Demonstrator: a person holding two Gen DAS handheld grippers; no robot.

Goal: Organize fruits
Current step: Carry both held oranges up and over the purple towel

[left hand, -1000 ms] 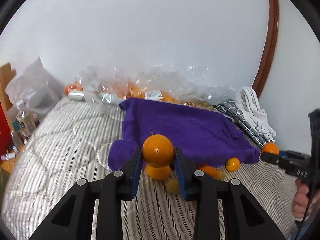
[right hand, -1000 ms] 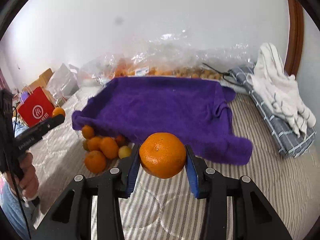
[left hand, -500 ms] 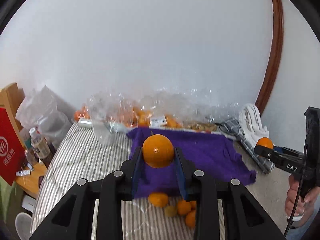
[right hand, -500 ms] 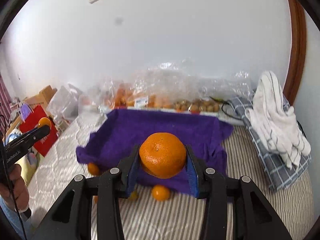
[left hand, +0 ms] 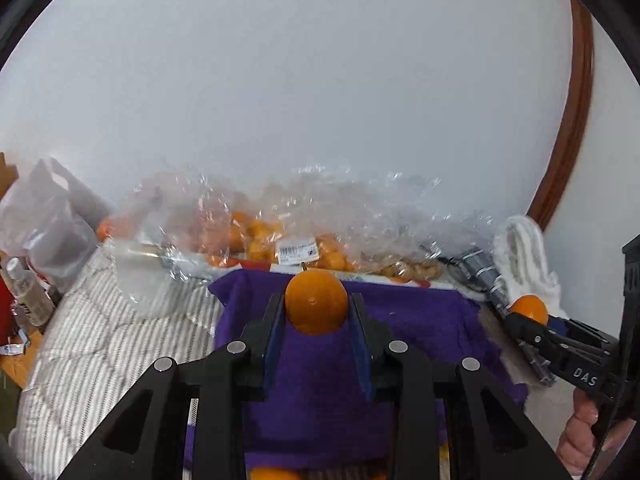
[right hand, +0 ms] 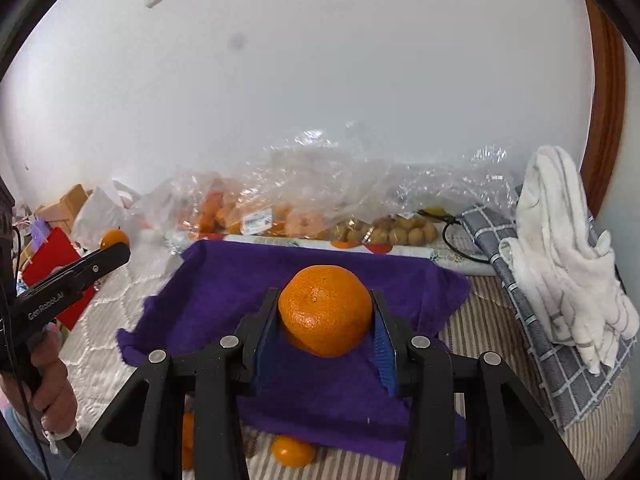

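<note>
My left gripper point(left hand: 316, 312) is shut on a small smooth orange point(left hand: 316, 300) with a short stem, held above the purple towel point(left hand: 420, 320). My right gripper point(right hand: 325, 320) is shut on a larger dimpled orange point(right hand: 325, 310), also over the purple towel point(right hand: 240, 280). Each gripper shows in the other's view: the right one point(left hand: 532, 320) with its orange point(left hand: 529, 307) at the right edge, the left one point(right hand: 116, 250) with its orange point(right hand: 114, 238) at the left. Loose oranges point(right hand: 292, 451) lie on the striped bedding by the towel's near edge.
Clear plastic bags of oranges point(left hand: 256, 236) and small brown fruits point(right hand: 384, 230) lie along the white wall. A white cloth on a grey checked one point(right hand: 560, 264) sits at the right. A red bag point(right hand: 52, 272), bottles point(left hand: 28, 296) and a white bag point(left hand: 48, 216) crowd the left.
Both grippers have risen and pulled back with their oranges. The towel now fills the space under the fingers, and the loose oranges have slid to the bottom edge.
</note>
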